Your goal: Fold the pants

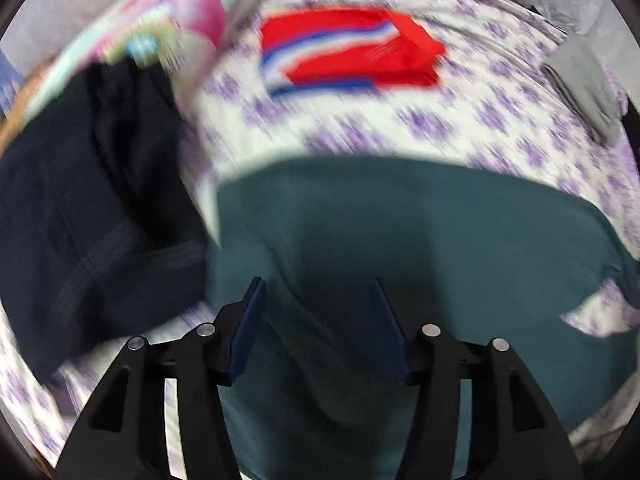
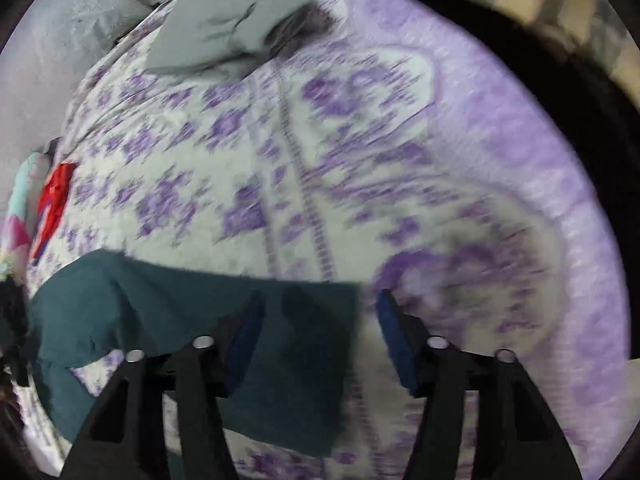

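One pair of teal pants (image 1: 400,240) lies flat on the purple-flowered bedspread (image 1: 460,120). Two grippers, left gripper (image 1: 319,284) and right gripper (image 2: 320,300), hover over it, jaws apart, gripping nothing. Three other garments lie around: red (image 1: 352,52), navy (image 1: 88,208), grey (image 2: 228,28).

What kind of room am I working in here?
Most likely a bedroom: the teal pants lie on a bed with a purple-patterned bedspread, a colourful pillow sits at the far end, and other folded garments, red and grey, rest on it.
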A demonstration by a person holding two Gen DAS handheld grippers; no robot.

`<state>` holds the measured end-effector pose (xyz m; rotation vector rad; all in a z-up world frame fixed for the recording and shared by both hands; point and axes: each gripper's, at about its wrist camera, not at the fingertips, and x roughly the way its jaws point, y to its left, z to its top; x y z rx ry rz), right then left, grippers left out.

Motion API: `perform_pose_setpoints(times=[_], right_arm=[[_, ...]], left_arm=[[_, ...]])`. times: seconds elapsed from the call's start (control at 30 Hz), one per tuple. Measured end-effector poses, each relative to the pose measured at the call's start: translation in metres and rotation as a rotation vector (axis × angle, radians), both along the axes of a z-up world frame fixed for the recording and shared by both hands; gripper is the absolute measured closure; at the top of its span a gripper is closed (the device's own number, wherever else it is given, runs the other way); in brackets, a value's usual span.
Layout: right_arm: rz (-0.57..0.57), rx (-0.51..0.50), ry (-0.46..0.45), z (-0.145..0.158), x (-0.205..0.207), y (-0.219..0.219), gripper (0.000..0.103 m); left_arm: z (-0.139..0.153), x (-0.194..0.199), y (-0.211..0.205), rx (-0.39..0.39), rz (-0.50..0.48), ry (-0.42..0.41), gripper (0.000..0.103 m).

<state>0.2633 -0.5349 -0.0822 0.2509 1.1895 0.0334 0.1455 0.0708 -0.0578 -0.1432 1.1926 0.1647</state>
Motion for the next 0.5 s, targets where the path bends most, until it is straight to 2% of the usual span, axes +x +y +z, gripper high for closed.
perform_pose_setpoints(times=[0.03,0.07,0.1,0.17,0.27,0.3,0.33,0.37,0.4,0.43,0.5], right_arm=[[0.025,-0.002,0.016,-0.004,0.001,0.005,0.086],[0.058,-0.021,0.052,-0.011,0.005,0.013,0.098],[0.069,-0.052,0.066,-0.011,0.008,0.019,0.098],[0.078,-0.108,0.000,0.008,0.014,0.021,0.098],[0.054,-0.151,-0.073,0.027,0.037,0.010,0.097],[0.044,-0.167,-0.084,0.027,0.046,0.010,0.094],[0.021,-0.197,-0.103,0.024,0.057,0.009,0.068],[0.005,-0.239,-0.101,0.019,0.063,0.010,0.033],[-0.003,-0.306,-0.067,0.010,0.071,0.011,0.030],[0.001,-0.361,-0.036,0.004,0.075,0.012,0.033],[0.016,-0.360,-0.073,0.012,0.070,0.012,0.033]], left_arm=[[-0.007,-0.005,-0.009,-0.034,0.005,0.017,0.050],[-0.013,-0.012,-0.014,-0.050,0.009,0.030,0.050],[-0.018,-0.018,-0.020,-0.053,0.017,0.044,0.050],[-0.029,-0.028,-0.030,-0.050,0.031,0.074,0.050],[-0.032,-0.034,-0.034,-0.045,0.058,0.074,0.050],[-0.032,-0.034,-0.035,-0.040,0.061,0.072,0.050],[-0.033,-0.034,-0.035,-0.024,0.075,0.071,0.050],[-0.031,-0.034,-0.033,-0.015,0.088,0.074,0.050],[-0.029,-0.036,-0.033,-0.014,0.098,0.073,0.050],[-0.024,-0.037,-0.033,-0.014,0.102,0.068,0.050],[-0.015,-0.042,-0.033,-0.006,0.102,0.046,0.050]])
